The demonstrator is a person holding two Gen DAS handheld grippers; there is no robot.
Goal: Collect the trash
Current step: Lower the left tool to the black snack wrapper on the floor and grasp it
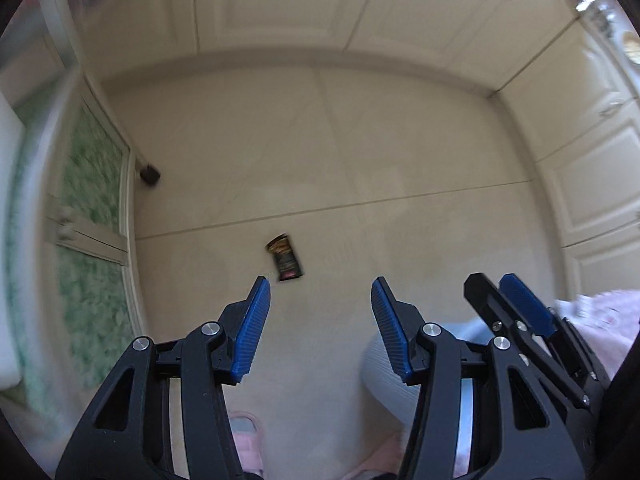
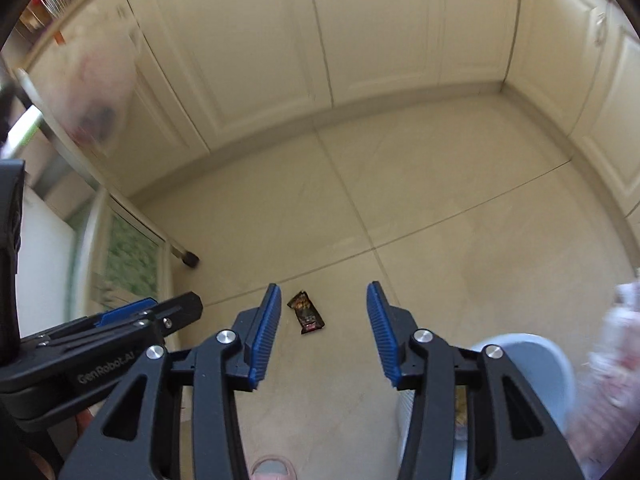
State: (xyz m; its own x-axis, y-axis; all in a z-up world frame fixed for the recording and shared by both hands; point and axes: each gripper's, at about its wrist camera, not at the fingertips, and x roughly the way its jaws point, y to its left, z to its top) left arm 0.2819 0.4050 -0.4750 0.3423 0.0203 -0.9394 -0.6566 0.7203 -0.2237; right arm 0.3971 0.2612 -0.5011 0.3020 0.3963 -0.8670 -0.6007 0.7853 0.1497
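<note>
On a pale tiled floor point(image 1: 360, 152), seen from the left wrist, a small dark wrapper point(image 1: 286, 258) lies alone, just past a grout line. The left gripper point(image 1: 320, 292) points down at the floor with its blue pads point(image 1: 252, 328) spread apart and nothing between them; the wrapper sits just beyond the left pad's tip. The right gripper point(image 1: 508, 292) enters at the right edge. Cream cabinet doors point(image 1: 280, 0) line the far wall. A pale bin point(image 1: 384, 372) stands low at the right, partly hidden behind the gripper. A pink slipper point(image 1: 244, 436) shows at the bottom.

From the right wrist, the same wrapper point(image 2: 306, 312) lies on the floor point(image 2: 440, 200) between the tips of the right gripper point(image 2: 322, 294), nearer its left pad, not touched. Its pads point(image 2: 264, 332) are spread apart and empty. The left gripper point(image 2: 160, 310) reaches in from the left edge; its spread cannot be judged here. The bin point(image 2: 540, 364) sits at the lower right, and a slipper point(image 2: 272, 468) shows at the bottom.
</note>
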